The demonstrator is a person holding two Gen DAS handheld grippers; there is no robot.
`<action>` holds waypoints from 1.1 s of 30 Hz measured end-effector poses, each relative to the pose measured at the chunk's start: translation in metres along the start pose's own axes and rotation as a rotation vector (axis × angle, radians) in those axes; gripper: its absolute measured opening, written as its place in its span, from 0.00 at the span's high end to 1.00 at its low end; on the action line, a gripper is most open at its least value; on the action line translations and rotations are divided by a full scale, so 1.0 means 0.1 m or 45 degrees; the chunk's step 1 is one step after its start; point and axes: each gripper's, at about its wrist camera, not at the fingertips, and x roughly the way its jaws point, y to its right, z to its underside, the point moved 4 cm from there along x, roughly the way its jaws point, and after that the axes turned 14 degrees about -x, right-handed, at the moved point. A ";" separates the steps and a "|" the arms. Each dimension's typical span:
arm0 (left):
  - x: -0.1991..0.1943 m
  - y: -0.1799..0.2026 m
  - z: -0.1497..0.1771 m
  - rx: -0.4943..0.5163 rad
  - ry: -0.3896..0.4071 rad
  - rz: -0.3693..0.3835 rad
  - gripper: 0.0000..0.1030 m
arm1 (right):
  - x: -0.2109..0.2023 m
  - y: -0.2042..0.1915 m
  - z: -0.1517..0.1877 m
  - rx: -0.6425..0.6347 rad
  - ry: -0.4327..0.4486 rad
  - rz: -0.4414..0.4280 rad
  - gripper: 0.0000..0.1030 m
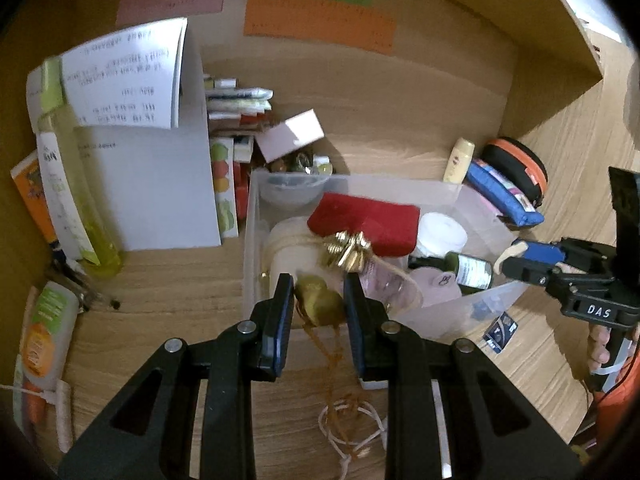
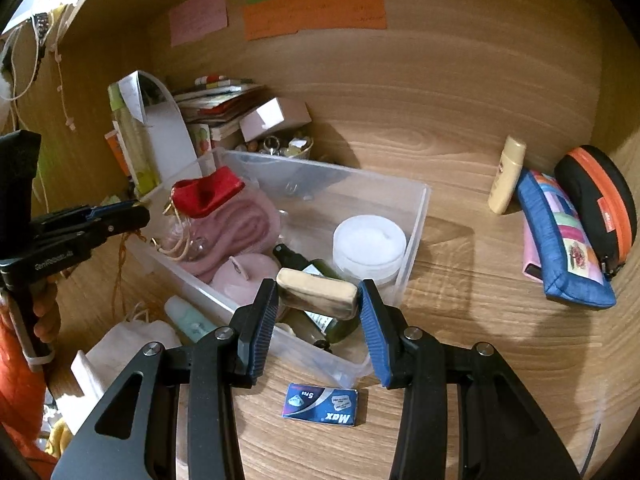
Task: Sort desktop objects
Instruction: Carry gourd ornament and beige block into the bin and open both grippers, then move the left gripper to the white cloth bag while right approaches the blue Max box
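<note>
Wood-grain desk with raised wooden walls, coloured paper notes stuck along the top of both views. Clear plastic bin (image 2: 416, 200) at frame centre, already part filled: red pouch (image 2: 208, 196), pink cloth (image 2: 256, 220), white round jar (image 2: 370, 246), dark green bottle (image 2: 332, 320), pink lidded tub (image 2: 244, 280). Sorting judged well under way, not finished.

Left gripper (image 1: 318, 300) pinching an olive-yellow charm (image 1: 320, 304) at lower centre of its own view, brown cord (image 1: 332, 364) dangling beneath, held just at the bin's near wall. Right gripper (image 2: 318, 300) clamped on a cream oblong block (image 2: 318, 294), held over the bin's near corner above the green bottle.

Left loose outside the bin: blue blade packet (image 2: 322, 404) at lower centre of the right view, mint tube (image 2: 186, 320) and white cloth bag (image 2: 128, 344) at lower left, cream bottle (image 2: 506, 176), blue patchwork pouch (image 2: 564, 248) and black-and-orange case (image 2: 600, 204) at right.

Clutter at upper left: papers, a yellow-green bottle (image 1: 76, 184), stacked booklets, a pink box (image 1: 290, 140) atop a bowl of trinkets. Bin crowded near the front; likely little free floor except the far right corner.
</note>
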 end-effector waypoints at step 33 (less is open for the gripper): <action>-0.68 0.54 0.50 0.145 0.042 0.094 0.06 | -0.53 -0.05 0.36 0.030 0.055 0.102 0.20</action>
